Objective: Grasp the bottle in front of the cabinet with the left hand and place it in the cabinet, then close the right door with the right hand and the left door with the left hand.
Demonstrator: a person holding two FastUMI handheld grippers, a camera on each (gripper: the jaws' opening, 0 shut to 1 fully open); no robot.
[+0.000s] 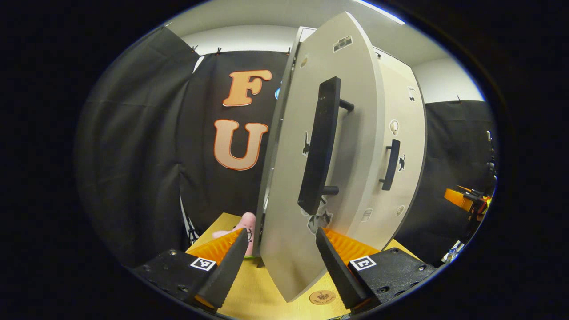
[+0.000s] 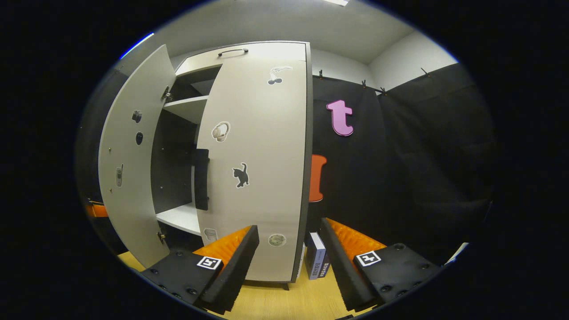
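A pale two-door cabinet (image 2: 249,146) stands on a wooden surface (image 2: 284,302) against the booth's black cloth wall, caught midway through being shut. In the right gripper view the right door (image 2: 262,178), dotted with small stickers, lies flat across the cabinet front and looks closed or very nearly so, while the left door (image 2: 129,169) swings wide, baring dark shelves (image 2: 186,109) inside. The left gripper view puts that open left door (image 1: 306,186) edge-on and close, its long dark handle (image 1: 319,146) rising just beyond the left gripper (image 1: 281,262), whose fingers are spread with the door's lower edge between them — straddling it, with no clear sign that either one presses on the panel. The right gripper (image 2: 288,260) hangs before the closed door, its fingers likewise spread and holding nothing, a small box-like item (image 2: 316,255) standing on the surface just beyond them.

The bottle cannot be made out in the shelves shown; judged from the doors, it is probably already inside. The step in hand appears to be the last — closing the left door with the left hand. That calls for pushing the panel round on its hinges until it meets the right door, keeping the fingers from snagging the handle or being caught at the seam. A pink soft toy (image 1: 246,224) sits low behind the open door.
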